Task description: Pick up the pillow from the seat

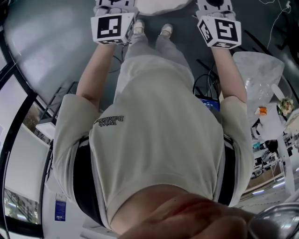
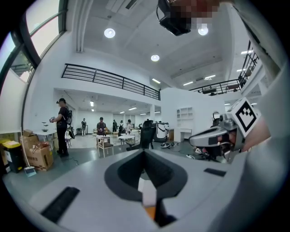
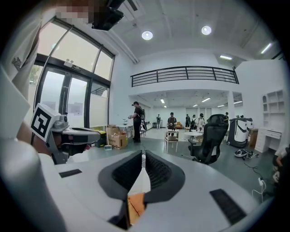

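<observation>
Filling the head view, the person's torso (image 1: 159, 130) is seen with both arms held forward, likely a ready stance before any reach. A pale rounded shape (image 1: 161, 5), probably the pillow, is cut off beyond the shoes (image 1: 138, 27). Left gripper (image 2: 145, 154) and right gripper (image 3: 141, 158) are closed, nothing held

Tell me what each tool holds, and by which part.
Nothing is held. The left tool and the right tool both have their jaws shut with nothing between them.
</observation>
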Tool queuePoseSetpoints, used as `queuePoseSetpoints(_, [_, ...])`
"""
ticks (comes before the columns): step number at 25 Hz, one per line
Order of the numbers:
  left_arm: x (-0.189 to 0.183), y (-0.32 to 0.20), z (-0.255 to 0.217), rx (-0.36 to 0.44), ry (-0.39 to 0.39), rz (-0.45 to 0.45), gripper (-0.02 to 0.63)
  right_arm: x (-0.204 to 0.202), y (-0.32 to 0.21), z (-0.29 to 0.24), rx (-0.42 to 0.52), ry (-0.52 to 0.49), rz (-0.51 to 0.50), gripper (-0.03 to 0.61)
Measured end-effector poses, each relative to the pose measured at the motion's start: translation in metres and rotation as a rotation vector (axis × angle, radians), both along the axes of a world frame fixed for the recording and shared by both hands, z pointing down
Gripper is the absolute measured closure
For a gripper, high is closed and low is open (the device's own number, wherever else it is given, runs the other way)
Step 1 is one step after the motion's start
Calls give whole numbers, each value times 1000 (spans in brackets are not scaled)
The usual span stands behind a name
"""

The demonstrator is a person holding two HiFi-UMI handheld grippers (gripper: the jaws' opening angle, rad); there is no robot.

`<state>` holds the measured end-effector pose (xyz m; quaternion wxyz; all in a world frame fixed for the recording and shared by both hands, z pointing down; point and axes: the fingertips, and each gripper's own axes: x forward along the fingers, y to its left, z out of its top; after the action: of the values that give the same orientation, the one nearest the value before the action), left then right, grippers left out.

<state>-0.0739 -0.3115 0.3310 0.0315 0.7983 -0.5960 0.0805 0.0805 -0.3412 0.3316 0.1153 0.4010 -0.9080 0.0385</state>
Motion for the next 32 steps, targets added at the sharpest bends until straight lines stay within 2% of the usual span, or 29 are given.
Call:
queuePoseSetpoints(3, [1, -14, 25, -4, 12, 17, 604, -5, -18, 27, -5, 12, 3, 553])
queuePoseSetpoints(8, [2, -38, 72, 4, -9, 69, 604, -23, -40, 85, -26, 12, -6, 454])
queuePoseSetpoints(14, [5, -61, 137, 97, 21, 107, 604, -48, -56, 177, -65, 48, -57, 386])
queuePoseSetpoints(22, [-12, -87, 272, 64, 17, 102, 604, -62, -86, 325, -107, 113, -59, 338])
queuePoseSetpoints(27, [-10, -102, 350, 54, -4, 112, 604, -48, -103, 416, -135, 162, -33, 324])
queuePoseSetpoints(32, [10, -118, 421, -4, -56, 160, 604, -29, -120, 480, -147, 207, -31, 304])
